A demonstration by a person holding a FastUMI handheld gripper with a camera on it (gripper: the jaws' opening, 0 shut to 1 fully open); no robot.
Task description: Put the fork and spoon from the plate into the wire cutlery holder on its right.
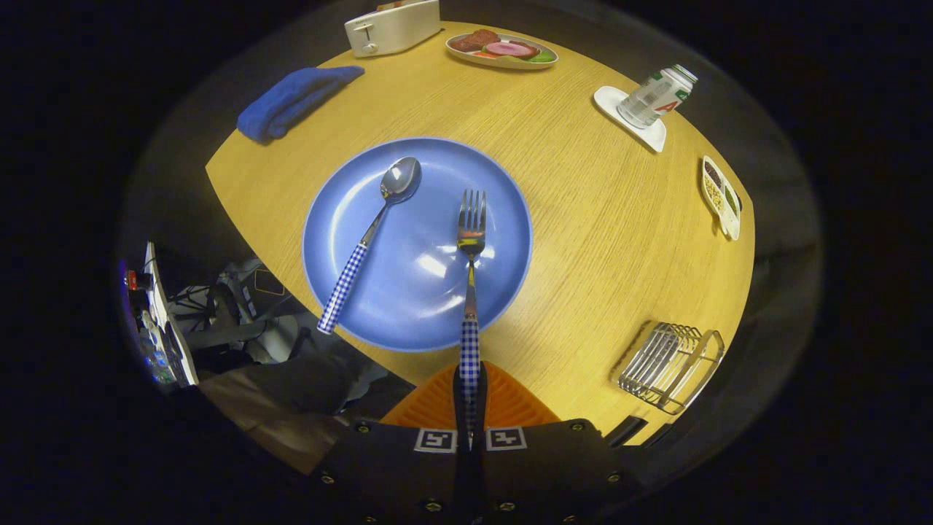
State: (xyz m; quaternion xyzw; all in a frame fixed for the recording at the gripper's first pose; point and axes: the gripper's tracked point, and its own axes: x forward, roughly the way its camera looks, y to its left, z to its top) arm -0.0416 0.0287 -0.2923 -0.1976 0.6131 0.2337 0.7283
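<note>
Fingers [470, 397] closed tight on the fork [471, 277], clamped on both sides of its checkered handle end; fork runs straight ahead toward 12 o'clock, tines up over the blue plate [364, 292], shaft crossing the plate rim at 6. Can't tell if the fork head is touching the plate or lifted just off it. Spoon [368, 240] lies on the plate w/ bowl at approx 11 o'clock from plate center, checkered handle angled down to 7 and overhanging the rim. Spoon and fork well apart, no contact. Wire cutlery holder [667, 364] sits on the counter [583, 240] at approx 4 o'clock from the plate, near the counter edge, apart from the plate, nothing visible in it. Other stuff on the counter: folded blue towel [295, 102] at 10–11, white toaster [393, 28] at 12, oval dish w/ food [503, 51] just right of the toaster, can [656, 96] standing on a white coaster [630, 117] at 1–2, small divided tray [721, 198] w/ seeds/grains at 3. Past the near counter edge, at 8 from the plate: cables and equipment clutter [211, 321], too dark to ID.
</note>
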